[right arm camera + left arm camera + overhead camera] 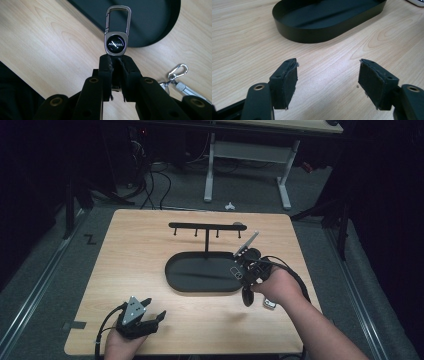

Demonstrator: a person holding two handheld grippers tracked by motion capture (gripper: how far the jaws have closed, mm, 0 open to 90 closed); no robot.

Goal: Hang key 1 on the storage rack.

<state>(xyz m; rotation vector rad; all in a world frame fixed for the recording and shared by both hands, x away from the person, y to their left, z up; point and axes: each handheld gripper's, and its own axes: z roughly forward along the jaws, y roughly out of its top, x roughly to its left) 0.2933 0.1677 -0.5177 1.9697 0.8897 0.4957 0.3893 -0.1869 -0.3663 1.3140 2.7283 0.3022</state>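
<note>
I see my right gripper (116, 62) closed on a metal keychain (117, 37), its two padded jaws pinching the lower end so the rest sticks out past the tips. The keychain is a grey carabiner-style clip: a rounded rectangular loop above a squarish body with a glossy black round badge bearing white lettering. Its long axis runs in line with the jaws, loop end pointing away from my hand, toward the black oval tray (155, 22). In the high view the right gripper (248, 266) hangs over the tray's right end (172, 282), with a black T-shaped hook rack (206, 226) rising from the tray's far side. A second silver keychain (178, 75) with a small snap hook lies on the light wood-grain table (130, 265), near the right gripper. My left gripper (328, 80) is at the near left, jaws wide apart with nothing between the pads.
</note>
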